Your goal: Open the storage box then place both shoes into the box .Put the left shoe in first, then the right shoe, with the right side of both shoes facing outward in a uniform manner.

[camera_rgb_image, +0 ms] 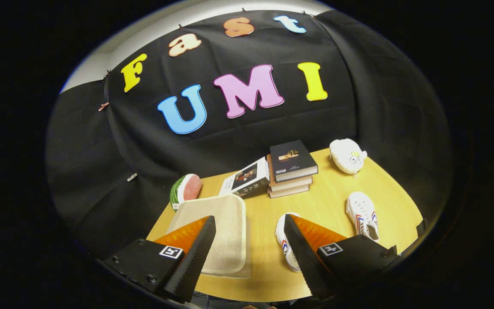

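Where books (292,169) stack: wooden table (324,201).

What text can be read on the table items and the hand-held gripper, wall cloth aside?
Nothing can be quoted.
Top book of the stack: cover print too small to read.
Leaning book: cover print blurred.
Hand-held gripper, open above the table: square coded marker on each finger, no words.
Nearer shoe and farther shoe: coloured stripes, no legible brand.
Storage box: none visible.

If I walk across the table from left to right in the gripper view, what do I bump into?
Watermelon toy → beige storage box → stack of books → white plush toy. The open tool hangs above the table.
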The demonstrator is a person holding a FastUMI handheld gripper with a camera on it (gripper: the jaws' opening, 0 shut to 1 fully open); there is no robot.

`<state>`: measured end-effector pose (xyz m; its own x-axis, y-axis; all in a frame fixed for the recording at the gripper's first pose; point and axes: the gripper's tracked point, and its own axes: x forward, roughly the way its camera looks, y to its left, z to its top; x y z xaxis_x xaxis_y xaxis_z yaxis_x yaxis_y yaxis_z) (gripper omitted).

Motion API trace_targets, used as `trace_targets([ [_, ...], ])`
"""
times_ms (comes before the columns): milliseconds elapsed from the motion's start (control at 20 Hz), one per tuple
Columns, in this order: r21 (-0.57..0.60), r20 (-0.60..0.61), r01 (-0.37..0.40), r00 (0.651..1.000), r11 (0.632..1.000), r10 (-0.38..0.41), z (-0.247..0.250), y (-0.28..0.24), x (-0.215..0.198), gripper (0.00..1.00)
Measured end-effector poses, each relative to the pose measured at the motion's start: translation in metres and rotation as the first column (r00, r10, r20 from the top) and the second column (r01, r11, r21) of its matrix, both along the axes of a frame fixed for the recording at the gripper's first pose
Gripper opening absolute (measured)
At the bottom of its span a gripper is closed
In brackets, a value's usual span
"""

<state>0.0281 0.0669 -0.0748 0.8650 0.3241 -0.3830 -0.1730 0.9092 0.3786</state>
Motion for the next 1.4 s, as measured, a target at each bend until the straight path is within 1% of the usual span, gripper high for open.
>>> trace_targets([
  [150,0.102,-0.129,-0.058,0.989,0.993,0.072,-0.017,0.019,0.001,0.98],
  [300,0.157,-0.226,-0.094,0.966,0.983,0.128,-0.040,0.032,0.007,0.98],
  [400,0.194,-0.319,-0.111,0.933,0.975,0.169,-0.063,0.041,0.005,0.98],
  [500,0.250,-0.392,-0.102,0.899,0.963,0.197,-0.080,0.049,0.008,0.99],
  [750,0.362,-0.483,-0.125,0.822,0.924,0.301,-0.110,0.071,0.005,0.98],
  [900,0.449,-0.533,-0.088,0.772,0.889,0.346,-0.128,0.081,0.000,0.98],
  [1000,0.510,-0.562,-0.054,0.734,0.859,0.380,-0.137,0.086,-0.003,0.96],
  [1100,0.593,-0.571,-0.003,0.704,0.805,0.423,-0.135,0.091,-0.004,0.96],
  [1150,0.613,-0.579,0.027,0.695,0.790,0.426,-0.136,0.093,-0.002,0.89],
  [1200,0.627,-0.577,0.035,0.691,0.778,0.435,-0.136,0.094,-0.003,0.83],
  [1250,0.643,-0.569,0.034,0.690,0.765,0.447,-0.134,0.095,-0.002,0.83],
  [1300,0.642,-0.572,0.034,0.687,0.766,0.449,-0.134,0.097,-0.003,0.78],
  [1350,0.644,-0.578,0.030,0.674,0.765,0.460,-0.136,0.098,-0.004,0.72],
  [1400,0.650,-0.584,0.031,0.660,0.760,0.473,-0.134,0.097,-0.006,0.71],
])
